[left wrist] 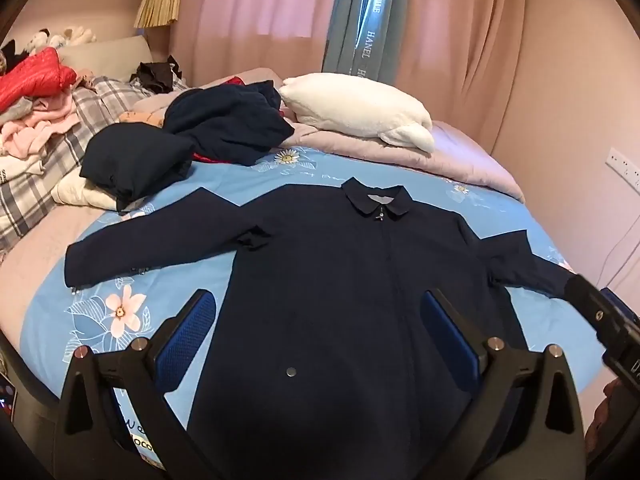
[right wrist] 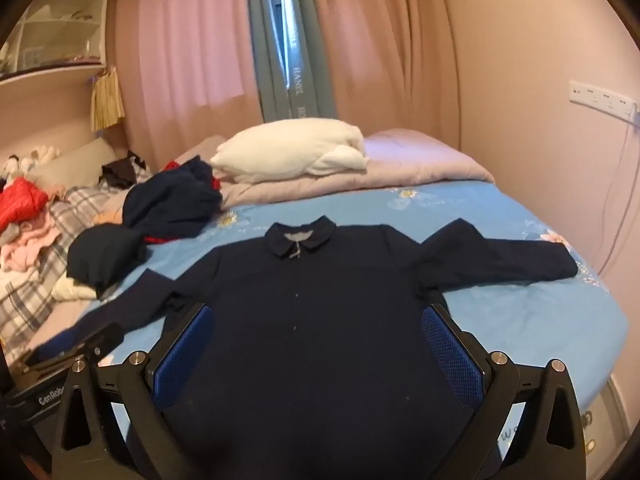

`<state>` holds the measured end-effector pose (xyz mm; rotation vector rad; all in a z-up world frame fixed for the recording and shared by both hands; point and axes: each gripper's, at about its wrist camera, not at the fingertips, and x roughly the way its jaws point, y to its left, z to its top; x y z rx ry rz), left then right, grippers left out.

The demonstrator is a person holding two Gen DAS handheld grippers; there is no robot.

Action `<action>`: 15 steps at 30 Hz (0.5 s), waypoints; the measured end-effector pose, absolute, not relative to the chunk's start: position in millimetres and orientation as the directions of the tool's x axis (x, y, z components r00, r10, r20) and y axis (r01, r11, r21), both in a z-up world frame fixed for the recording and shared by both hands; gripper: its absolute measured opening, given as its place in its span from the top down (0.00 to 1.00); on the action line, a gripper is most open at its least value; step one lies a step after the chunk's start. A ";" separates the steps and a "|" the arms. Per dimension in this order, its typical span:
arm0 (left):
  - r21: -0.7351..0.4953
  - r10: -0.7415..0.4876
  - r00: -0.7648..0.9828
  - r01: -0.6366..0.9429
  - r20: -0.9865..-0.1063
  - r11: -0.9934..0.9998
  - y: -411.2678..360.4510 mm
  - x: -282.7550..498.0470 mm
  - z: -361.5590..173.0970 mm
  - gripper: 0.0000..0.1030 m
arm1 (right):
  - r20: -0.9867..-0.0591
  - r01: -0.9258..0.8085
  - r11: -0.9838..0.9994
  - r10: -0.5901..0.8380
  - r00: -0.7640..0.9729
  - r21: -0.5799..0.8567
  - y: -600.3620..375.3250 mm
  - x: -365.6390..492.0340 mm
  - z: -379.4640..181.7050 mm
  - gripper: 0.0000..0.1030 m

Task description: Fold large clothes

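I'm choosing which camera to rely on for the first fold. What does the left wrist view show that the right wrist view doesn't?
Only the left wrist view shows the left sleeve's cuff clear on the sheet and the snap button near the hem. Only the right wrist view shows the right sleeve's cuff in full and the shelf unit. Both show the navy jacket spread flat, collar away from the cameras, the white pillow, the dark clothes pile, and an open tool: left tool, right tool.
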<state>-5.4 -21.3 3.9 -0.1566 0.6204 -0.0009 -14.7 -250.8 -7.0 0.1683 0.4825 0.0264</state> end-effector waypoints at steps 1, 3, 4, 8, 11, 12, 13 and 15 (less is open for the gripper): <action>-0.140 -0.041 0.815 -0.050 -0.578 0.989 -20.8 -6.8 2.5 0.01 | -0.461 0.009 0.986 0.071 0.885 0.169 -252.3 -16.7 -6.2 0.00; -0.124 -0.030 0.817 -0.051 -0.577 0.991 -21.7 -6.0 2.9 0.01 | -0.472 0.012 0.986 0.069 0.879 0.166 -252.0 -15.5 -8.7 0.00; -0.118 -0.024 0.819 -0.053 -0.573 0.992 -22.4 -5.7 2.3 0.01 | -0.475 0.016 0.986 0.064 0.878 0.164 -252.2 -14.9 -10.8 0.00; -0.084 0.004 0.819 -0.063 -0.574 0.994 -22.6 -4.8 -4.1 0.01 | -0.489 0.014 0.983 0.079 0.869 0.184 -256.1 -10.6 -20.5 0.00; -0.085 -0.002 0.823 -0.056 -0.568 0.995 -22.9 -5.3 -5.4 0.01 | -0.498 0.012 0.983 0.081 0.864 0.181 -255.0 -11.0 -28.1 0.00; -0.087 -0.003 0.827 -0.055 -0.562 0.995 -23.0 -5.8 -5.3 0.01 | -0.493 0.011 0.983 0.082 0.866 0.182 -255.2 -12.3 -29.2 0.00; -0.081 -0.001 0.827 -0.054 -0.563 0.995 -24.3 -5.3 -4.5 0.01 | -0.490 0.010 0.983 0.084 0.868 0.186 -255.7 -13.5 -29.7 0.00; -0.044 0.018 0.833 -0.051 -0.553 0.998 -28.8 -5.1 -2.3 0.01 | -0.498 0.012 0.982 0.084 0.863 0.188 -256.9 -12.8 -29.6 0.00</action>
